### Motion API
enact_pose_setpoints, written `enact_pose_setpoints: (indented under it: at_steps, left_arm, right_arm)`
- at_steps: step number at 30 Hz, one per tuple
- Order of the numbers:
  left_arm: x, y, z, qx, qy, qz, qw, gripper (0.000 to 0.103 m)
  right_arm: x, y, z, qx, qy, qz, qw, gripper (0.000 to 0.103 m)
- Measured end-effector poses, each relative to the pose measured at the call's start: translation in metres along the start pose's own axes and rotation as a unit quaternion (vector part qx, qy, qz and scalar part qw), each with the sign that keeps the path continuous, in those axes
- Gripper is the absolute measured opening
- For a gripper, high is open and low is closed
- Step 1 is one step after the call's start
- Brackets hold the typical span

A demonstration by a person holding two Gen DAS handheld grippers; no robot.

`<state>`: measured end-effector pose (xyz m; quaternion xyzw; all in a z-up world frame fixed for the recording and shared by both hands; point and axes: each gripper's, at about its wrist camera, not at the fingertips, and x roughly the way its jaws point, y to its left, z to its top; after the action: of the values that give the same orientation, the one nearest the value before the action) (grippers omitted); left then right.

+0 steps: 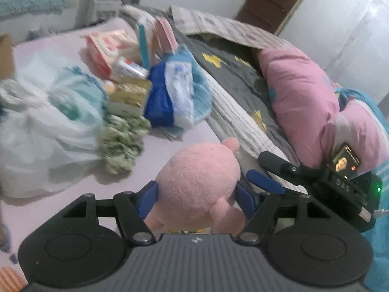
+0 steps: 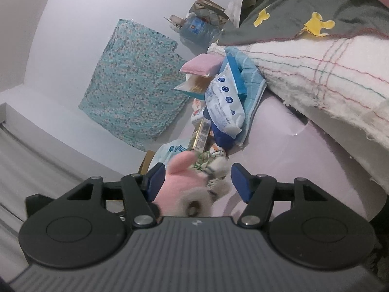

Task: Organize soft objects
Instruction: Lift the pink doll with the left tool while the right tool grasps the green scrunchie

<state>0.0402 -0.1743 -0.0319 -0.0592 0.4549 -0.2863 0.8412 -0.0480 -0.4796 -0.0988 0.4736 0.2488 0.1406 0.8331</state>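
Pink plush toy (image 1: 198,185) sits squeezed between the left gripper's (image 1: 197,198) blue pads, lifted above the lilac bedsheet (image 1: 170,150). Right gripper (image 2: 199,182) stands just beside it, jaws apart; the toy seems to brush one pad, though blur hides it. Beyond lie a wet-wipes pack (image 1: 180,90), plastic bag (image 1: 43,131) and pink pillow (image 1: 299,97).

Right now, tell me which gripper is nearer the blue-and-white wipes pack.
Left. The left gripper, holding the pink plush toy, sits closer to the wipes pack; the right gripper lies farther back beside it.
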Motion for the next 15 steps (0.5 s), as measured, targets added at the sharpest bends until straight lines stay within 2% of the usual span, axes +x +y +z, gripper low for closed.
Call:
enact_pose_setpoints:
  at_steps: [5, 11, 15]
  left_arm:
    - [-0.041, 0.007, 0.001, -0.001, -0.053, 0.037, 0.9979, 0.07]
    - [-0.092, 0.028, 0.007, -0.019, -0.116, 0.065, 0.991, 0.07]
    - [-0.115, 0.043, 0.012, -0.031, -0.14, 0.082, 0.9863, 0.07]
  right_arm:
    - [0.021, 0.017, 0.006, -0.038, 0.022, -0.015, 0.999, 0.061]
    - [0.086, 0.044, 0.003, -0.112, 0.086, -0.033, 0.989, 0.061]
    - [0.136, 0.058, -0.007, -0.165, 0.119, -0.065, 0.977, 0.073]
